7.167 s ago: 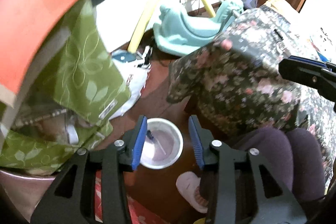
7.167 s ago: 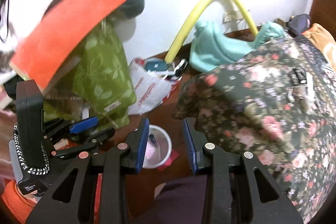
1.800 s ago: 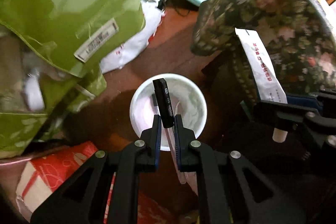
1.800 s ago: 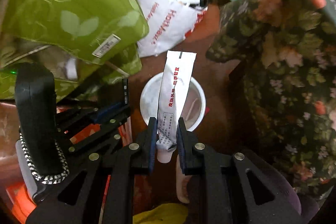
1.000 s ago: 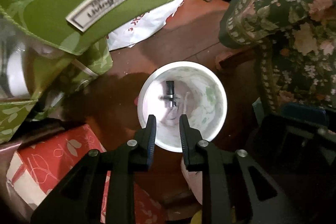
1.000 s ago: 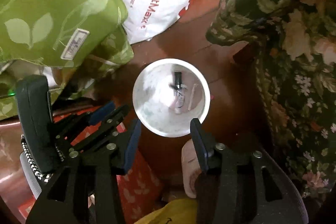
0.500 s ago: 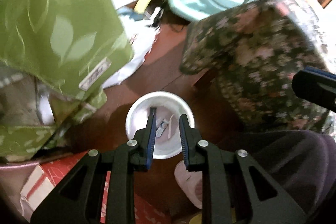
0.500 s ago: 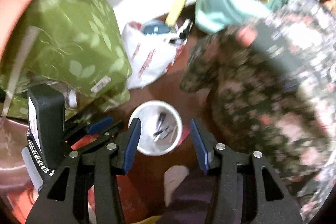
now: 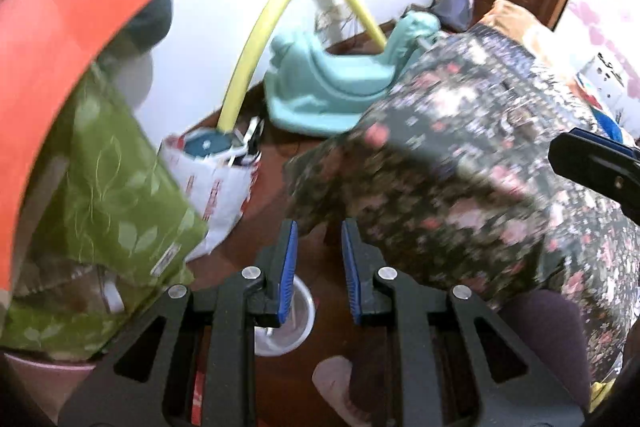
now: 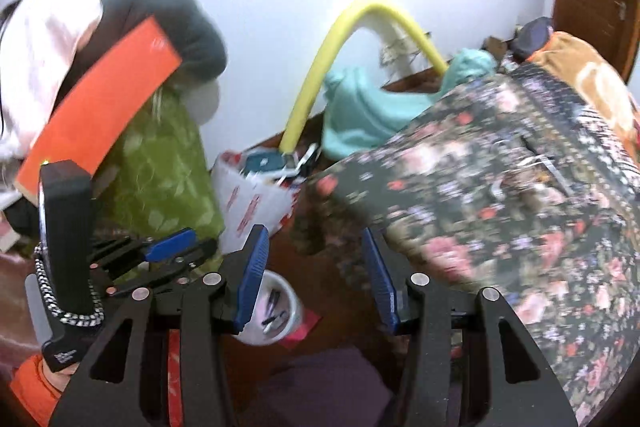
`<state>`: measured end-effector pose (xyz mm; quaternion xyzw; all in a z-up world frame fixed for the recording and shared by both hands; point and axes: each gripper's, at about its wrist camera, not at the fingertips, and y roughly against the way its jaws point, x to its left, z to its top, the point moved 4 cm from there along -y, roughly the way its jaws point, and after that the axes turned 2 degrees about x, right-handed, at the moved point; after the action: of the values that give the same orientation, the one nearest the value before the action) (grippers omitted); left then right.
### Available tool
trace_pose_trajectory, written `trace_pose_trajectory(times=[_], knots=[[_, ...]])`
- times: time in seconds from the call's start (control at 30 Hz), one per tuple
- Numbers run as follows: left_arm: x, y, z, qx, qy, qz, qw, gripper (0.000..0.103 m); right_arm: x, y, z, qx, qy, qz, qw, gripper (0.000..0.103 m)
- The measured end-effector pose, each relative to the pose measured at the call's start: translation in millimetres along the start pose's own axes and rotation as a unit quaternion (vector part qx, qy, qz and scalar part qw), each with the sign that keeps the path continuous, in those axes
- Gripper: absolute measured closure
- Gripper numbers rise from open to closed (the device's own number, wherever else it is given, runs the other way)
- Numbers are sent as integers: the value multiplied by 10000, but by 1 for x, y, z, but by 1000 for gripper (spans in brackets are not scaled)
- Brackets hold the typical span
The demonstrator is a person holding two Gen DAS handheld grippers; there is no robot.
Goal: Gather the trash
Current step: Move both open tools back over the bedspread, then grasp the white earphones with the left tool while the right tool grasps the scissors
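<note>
Left hand-held gripper (image 9: 316, 269): nearest item in its own view; blue pads stand apart with a narrow gap, nothing between them; held above the floor and angled down, presumably empty because its load has gone into the bin.

Right hand-held gripper (image 10: 316, 277): blue pads wider apart, likewise empty; the left unit shows at the left edge of this view, gripped by a hand in an orange sleeve (image 10: 34, 385).

Person's legs (image 10: 320, 383): dark purple trousers and a pale slipper (image 9: 334, 385) on the floor beside the bin; the person apparently sits at the bed's edge, which would explain the downward aim of both tools.

White trash cup (image 10: 272, 311): upright on the brown floor (image 9: 276, 187) just off the bed's near corner, below and partly behind each tool's left pad; holds several small dark and pale pieces, too small to identify; mouth up so that scraps can be dropped in from above.

Red scrap (image 10: 302, 331): flat on the floor, touching the cup's base; possibly trash not yet collected.

Floral bedcover (image 10: 500, 207): drapes over the bed's edge to the right.

Green leaf-print bag (image 9: 108, 203): hangs at left, under an orange panel (image 9: 60, 39).

White printed bag (image 9: 220, 183): slumped on the floor beyond, stuffed with oddments.

Yellow hose (image 9: 256, 43) and teal plastic seat (image 9: 324, 91): against the far wall.
</note>
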<state>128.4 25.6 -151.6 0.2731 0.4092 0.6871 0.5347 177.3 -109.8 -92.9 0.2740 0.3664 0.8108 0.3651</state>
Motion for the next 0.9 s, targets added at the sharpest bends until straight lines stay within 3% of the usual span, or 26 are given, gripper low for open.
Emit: trace_pose_trajectory(times=[0.13, 0.37, 0.63, 0.9], knots=[[-29, 13, 17, -194, -172, -39, 9997, 79, -35, 26, 5, -287, -89, -285, 9991, 58], [-83, 18, 43, -353, -548, -103, 9978, 67, -108, 49, 4, -392, -496, -472, 9969, 58], [-141, -6, 72, -248, -721, -406, 9963, 57, -189, 59, -1, -403, -846, -789, 9925, 58], [-197, -58, 96, -22, -1007, -616, 9930, 56, -258, 41, -4, -166, -1174, -888, 9890, 58]])
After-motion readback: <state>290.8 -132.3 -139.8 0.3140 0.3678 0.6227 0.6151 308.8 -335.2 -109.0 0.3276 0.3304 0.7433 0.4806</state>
